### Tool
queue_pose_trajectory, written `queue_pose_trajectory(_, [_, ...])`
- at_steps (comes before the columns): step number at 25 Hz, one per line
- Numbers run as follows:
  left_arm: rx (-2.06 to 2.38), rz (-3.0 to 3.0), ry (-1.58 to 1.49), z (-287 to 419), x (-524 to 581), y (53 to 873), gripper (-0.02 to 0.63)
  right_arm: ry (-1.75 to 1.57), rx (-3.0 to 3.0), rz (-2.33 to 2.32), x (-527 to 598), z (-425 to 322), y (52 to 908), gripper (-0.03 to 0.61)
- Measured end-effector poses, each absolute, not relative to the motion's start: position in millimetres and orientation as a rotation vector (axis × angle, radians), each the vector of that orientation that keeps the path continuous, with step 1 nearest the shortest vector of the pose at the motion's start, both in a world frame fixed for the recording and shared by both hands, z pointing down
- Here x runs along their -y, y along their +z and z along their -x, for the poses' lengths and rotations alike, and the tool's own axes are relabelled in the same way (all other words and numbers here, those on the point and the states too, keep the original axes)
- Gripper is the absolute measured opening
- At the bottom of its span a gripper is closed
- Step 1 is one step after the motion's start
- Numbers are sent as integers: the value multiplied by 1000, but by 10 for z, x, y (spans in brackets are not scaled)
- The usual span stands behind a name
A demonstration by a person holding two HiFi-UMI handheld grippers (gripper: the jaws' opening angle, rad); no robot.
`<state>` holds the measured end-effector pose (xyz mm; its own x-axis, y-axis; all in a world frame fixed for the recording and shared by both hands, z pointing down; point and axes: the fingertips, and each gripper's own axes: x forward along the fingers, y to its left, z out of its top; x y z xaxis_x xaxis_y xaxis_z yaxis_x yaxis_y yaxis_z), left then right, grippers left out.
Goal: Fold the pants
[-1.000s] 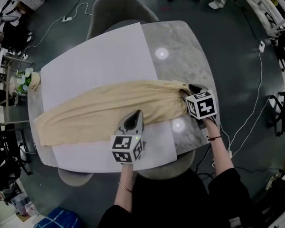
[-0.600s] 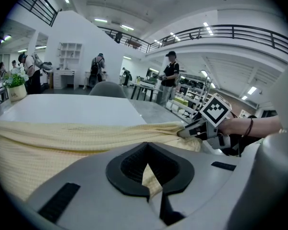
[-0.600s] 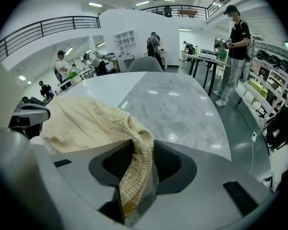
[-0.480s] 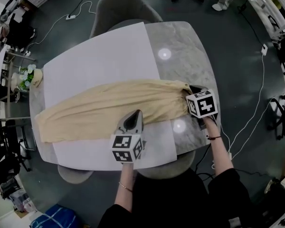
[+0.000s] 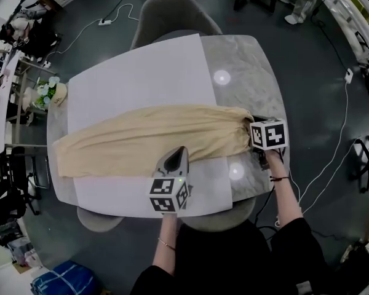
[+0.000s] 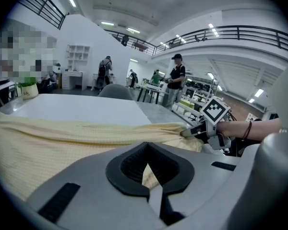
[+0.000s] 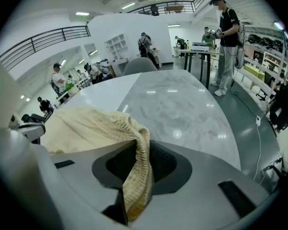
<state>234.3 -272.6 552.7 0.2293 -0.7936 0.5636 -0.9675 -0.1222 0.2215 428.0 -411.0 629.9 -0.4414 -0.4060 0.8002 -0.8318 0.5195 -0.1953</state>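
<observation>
Across the marble table (image 5: 258,85), over a white sheet (image 5: 141,72), the beige pants (image 5: 147,140) are laid out lengthwise, legs to the left and waist to the right. The greatest risk is judged to lie in the long body of cloth. If the waist is carried over unevenly, the legs could be dragged askew and the fold made crooked. The right gripper (image 5: 251,128) is clamped on the elastic waistband (image 7: 139,147), its jaws having just been closing onto it. Only an edge is caught, so it could be pulled free by the cloth's weight. The left gripper (image 5: 174,155) is pressed together on a thin fold at the pants' near edge, a slight hold that could likewise be lost. Behind the table a grey chair (image 5: 172,11) is tucked in, a potted plant (image 5: 46,94) is set by the left end, and cables (image 5: 332,152) are trailed over the floor. Nothing is seen in the fold's path.
</observation>
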Motion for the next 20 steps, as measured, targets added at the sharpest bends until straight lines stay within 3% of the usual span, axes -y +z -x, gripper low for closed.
queue_pose_trajectory(3, [1636, -1953, 407, -2295, 2655, 5496, 8, 835, 2082, -1015, 4097, -4241, 6259, 54])
queue_pose_trajectory(20, [1797, -1940, 341, -1975, 2343, 5022, 8, 1242, 2271, -963, 3954, -4008, 5524, 49])
